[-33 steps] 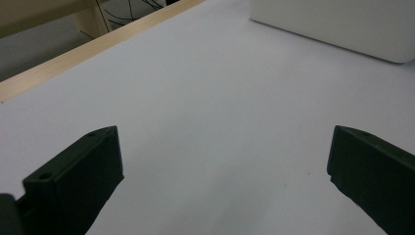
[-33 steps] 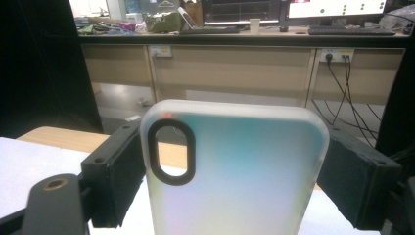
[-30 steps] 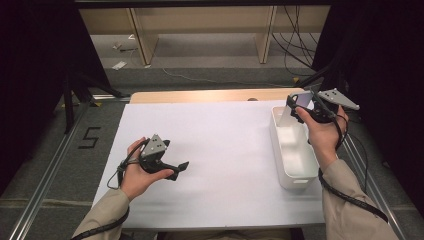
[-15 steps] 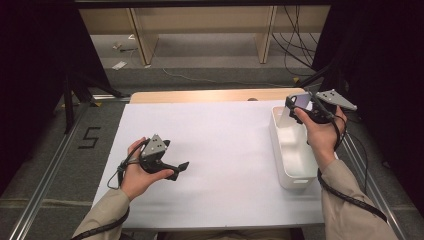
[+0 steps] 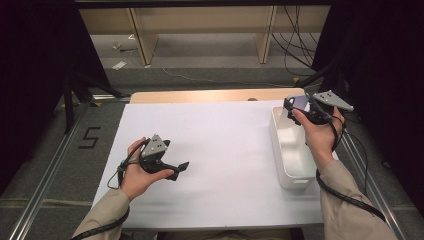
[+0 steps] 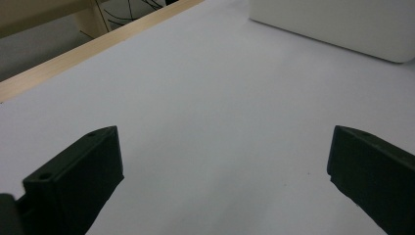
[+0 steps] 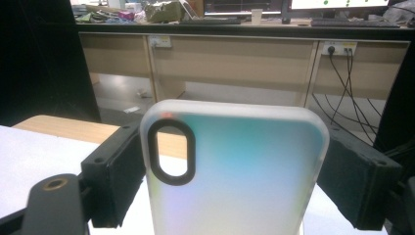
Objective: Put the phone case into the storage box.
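Observation:
A translucent phone case [image 7: 235,171] with a black-rimmed camera cutout stands upright between the jaws of my right gripper [image 7: 230,181], which is shut on its two long sides. In the high view that right gripper [image 5: 295,107] holds the phone case [image 5: 299,103] above the far end of a white bin [image 5: 290,172]. My left gripper [image 5: 181,167] rests low over the white table sheet [image 5: 225,145] at the left, jaws open with nothing between them. In the left gripper view my left gripper [image 6: 225,181] has bare sheet between its jaws, and the white bin [image 6: 342,24] lies ahead.
A wooden table edge [image 5: 210,95] runs along the far side of the sheet. Beyond it are desk legs, cables on the floor and dark curtains at both sides. A "5" is marked on the floor [image 5: 89,137] at the left.

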The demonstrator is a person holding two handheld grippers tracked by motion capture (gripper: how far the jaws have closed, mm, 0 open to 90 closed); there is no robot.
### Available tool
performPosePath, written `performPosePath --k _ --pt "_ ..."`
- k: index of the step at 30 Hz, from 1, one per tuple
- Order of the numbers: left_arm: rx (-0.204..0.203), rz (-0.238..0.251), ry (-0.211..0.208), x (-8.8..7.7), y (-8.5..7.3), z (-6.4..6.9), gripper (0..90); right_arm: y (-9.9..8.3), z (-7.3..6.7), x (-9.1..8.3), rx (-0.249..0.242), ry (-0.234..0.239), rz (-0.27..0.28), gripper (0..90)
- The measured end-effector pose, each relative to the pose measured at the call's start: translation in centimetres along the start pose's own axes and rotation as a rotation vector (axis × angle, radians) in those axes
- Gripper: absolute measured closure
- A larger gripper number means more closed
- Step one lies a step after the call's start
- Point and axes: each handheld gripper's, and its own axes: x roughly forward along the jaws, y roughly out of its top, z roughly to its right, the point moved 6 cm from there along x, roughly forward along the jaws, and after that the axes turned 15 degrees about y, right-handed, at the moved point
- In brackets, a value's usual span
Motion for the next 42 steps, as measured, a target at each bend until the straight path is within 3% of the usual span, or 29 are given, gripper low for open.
performPosePath --k 42 --pt "0.003 0.001 0.000 0.05 0.02 0.06 0.0 -0.55 0.19 0.59 -0.003 -0.009 -0.033 18.1"
